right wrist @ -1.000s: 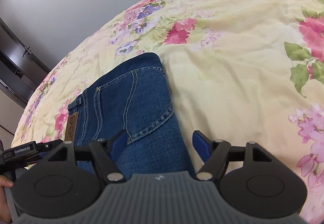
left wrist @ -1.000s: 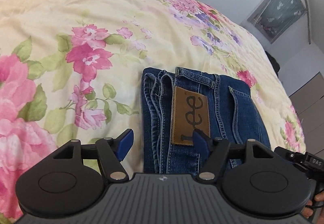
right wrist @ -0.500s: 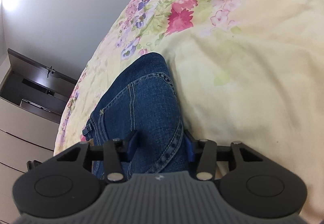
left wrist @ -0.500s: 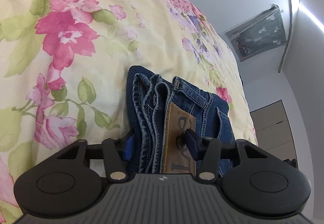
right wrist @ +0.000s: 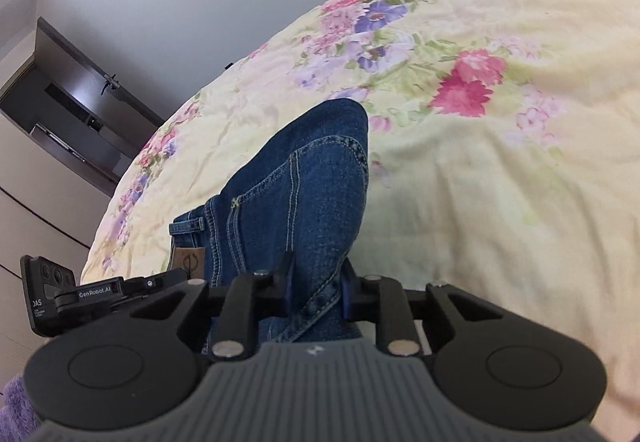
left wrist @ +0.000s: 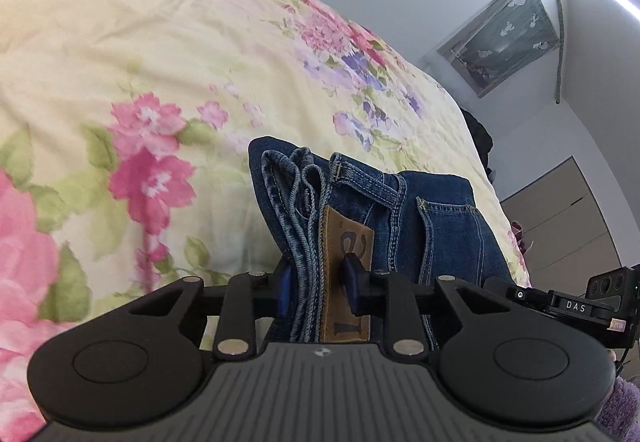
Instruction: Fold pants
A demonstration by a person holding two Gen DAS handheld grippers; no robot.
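Note:
The folded blue jeans (left wrist: 404, 210) with a brown leather label (left wrist: 346, 242) are held up off the floral bedspread (left wrist: 120, 54). My left gripper (left wrist: 318, 284) is shut on the waistband end, its blue pads pinching the stacked layers beside the label. My right gripper (right wrist: 316, 288) is shut on the other end of the jeans (right wrist: 304, 182), near the back pocket seam. Each gripper shows at the edge of the other's view: the right gripper (left wrist: 580, 306) and the left gripper (right wrist: 96, 292).
The bedspread (right wrist: 500, 162) fills most of both views. A curtained window (left wrist: 504, 38) and a wardrobe (left wrist: 568, 218) stand beyond the bed. A dark shelf recess (right wrist: 72, 98) is in the wall unit on the other side.
Both grippers closed from open onto the folded jeans. The jeans have since risen off the bedspread, held at both ends.

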